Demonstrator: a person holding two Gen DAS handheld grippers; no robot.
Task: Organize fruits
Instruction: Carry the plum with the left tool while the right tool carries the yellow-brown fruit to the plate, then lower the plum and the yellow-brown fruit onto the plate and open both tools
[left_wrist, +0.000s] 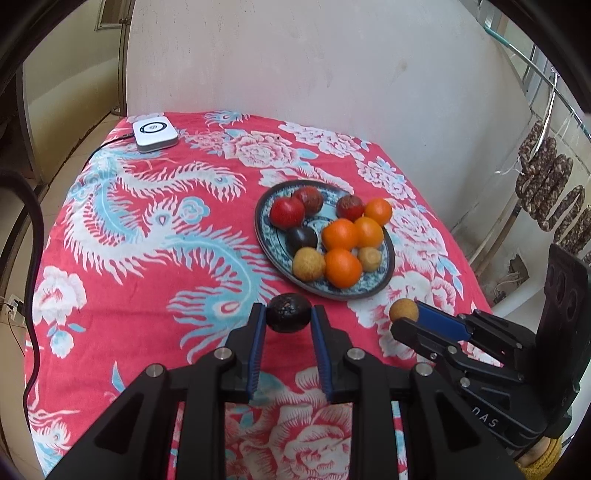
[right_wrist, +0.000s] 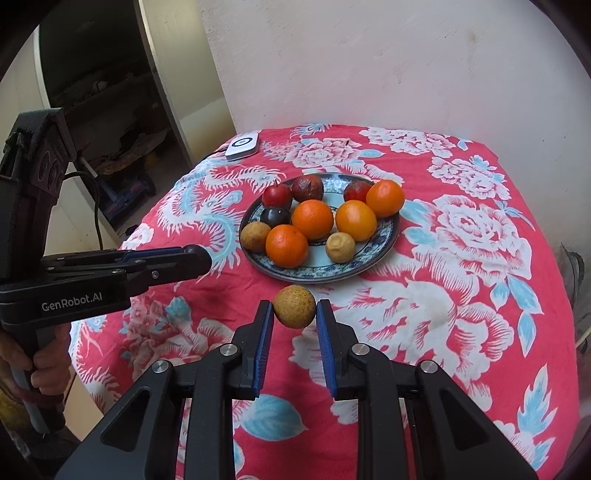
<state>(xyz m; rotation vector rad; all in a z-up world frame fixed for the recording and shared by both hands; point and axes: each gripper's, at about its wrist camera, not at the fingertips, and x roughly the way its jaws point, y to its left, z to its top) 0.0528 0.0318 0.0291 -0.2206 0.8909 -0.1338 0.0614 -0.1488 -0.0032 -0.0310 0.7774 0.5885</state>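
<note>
Left gripper (left_wrist: 288, 314) around wrinkled black round fruit (left_wrist: 289, 312), right gripper (right_wrist: 294, 308) around rough tan ball (right_wrist: 294, 306) (both clamped).

Black tools (left_wrist: 288, 314) (right_wrist: 294, 308) with blue pads, silver screws, "GenRobot.AI" lettering.

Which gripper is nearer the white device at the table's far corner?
Left. The left gripper sits on the white device's side of the plate; the right gripper is further across.

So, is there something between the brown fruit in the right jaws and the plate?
Nothing visible. The brown fruit sits in the right gripper, and only bare tablecloth lies before the plate. Its near rim is free, beside the oranges.
</note>
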